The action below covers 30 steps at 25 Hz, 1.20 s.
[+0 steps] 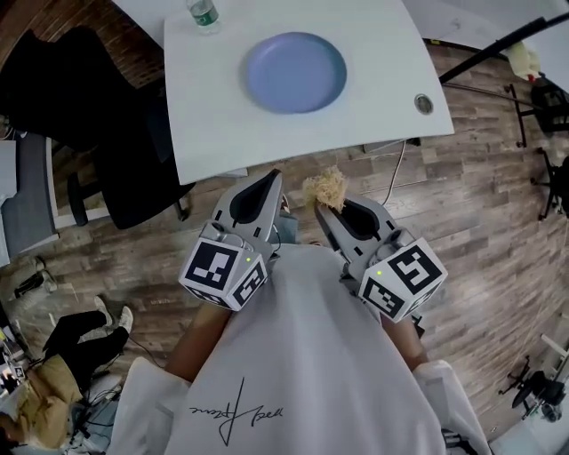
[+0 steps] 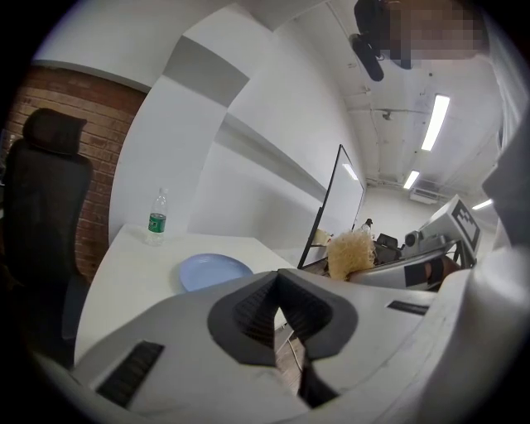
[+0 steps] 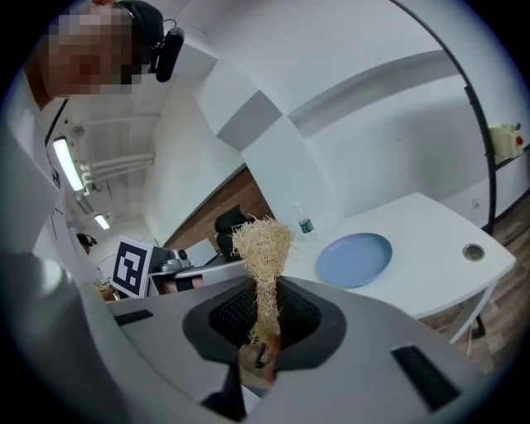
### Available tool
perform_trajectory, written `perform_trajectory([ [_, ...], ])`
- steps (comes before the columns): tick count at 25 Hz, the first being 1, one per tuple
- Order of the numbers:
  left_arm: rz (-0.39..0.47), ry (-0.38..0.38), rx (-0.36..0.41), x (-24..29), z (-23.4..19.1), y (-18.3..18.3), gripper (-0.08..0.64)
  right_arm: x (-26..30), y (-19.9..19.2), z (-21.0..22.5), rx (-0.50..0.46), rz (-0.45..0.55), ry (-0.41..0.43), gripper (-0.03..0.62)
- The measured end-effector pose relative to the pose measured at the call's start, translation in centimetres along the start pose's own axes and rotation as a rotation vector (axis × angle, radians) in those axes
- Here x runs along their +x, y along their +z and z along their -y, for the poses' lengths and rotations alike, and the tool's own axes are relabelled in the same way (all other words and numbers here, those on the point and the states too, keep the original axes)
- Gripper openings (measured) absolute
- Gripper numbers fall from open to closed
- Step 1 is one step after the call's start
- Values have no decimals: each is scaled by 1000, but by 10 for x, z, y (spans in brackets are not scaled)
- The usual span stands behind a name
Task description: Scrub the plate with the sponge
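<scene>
A pale blue plate lies empty on the white table, also seen as plate and plate. Both grippers hang short of the table's near edge, over the wooden floor. My right gripper is shut on a tan, fibrous sponge, whose tuft sticks up out of the jaws as sponge. My left gripper is shut with nothing between its jaws. The sponge shows to its right in the left gripper view.
A water bottle stands at the table's far left. A round cable hole sits near the table's right edge. A black chair stands to the left of the table. A person crouches at lower left.
</scene>
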<state>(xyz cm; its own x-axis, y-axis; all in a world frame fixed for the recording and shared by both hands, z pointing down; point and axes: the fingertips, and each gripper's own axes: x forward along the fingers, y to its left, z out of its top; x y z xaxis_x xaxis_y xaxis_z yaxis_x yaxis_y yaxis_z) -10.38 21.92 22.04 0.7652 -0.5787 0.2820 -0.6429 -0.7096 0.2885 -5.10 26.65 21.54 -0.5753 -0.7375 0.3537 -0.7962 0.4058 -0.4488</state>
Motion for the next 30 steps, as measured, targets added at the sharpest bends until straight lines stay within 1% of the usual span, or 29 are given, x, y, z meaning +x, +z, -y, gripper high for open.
perform_trajectory([
  [6,-15,-14,-9,8,-45,15,-8,42,20,7,-12,-25,-31,40],
  [11,-57,1,-31,10,-74,5,-8,67,23,21,5,-56,-53,40],
  [14,-72,-2,-65,12,-82,-2,-8,71,25,30,25,-63,-76,40],
  [17,-105,-13,-105,19,-84,-15,-8,72,21,39,24,-97,-92,40],
  [19,-128,-17,-109,26,-84,-21,-8,71,17,48,36,-129,-98,40],
  [20,-134,-15,-109,29,-85,-22,-8,71,16,54,63,-141,-96,40],
  [22,-137,-2,-114,36,-88,-22,-8,71,16,68,153,-144,-77,40],
  [23,-137,8,-116,40,-91,-20,-6,72,18,75,188,-139,-68,40],
  [24,-136,21,-118,43,-95,-19,-6,74,21,82,202,-136,-66,40],
  [27,-130,72,-129,55,-109,-9,-6,78,29,105,179,-145,-72,40],
  [30,-129,117,-141,72,-120,2,-6,86,43,127,159,-164,-44,40],
])
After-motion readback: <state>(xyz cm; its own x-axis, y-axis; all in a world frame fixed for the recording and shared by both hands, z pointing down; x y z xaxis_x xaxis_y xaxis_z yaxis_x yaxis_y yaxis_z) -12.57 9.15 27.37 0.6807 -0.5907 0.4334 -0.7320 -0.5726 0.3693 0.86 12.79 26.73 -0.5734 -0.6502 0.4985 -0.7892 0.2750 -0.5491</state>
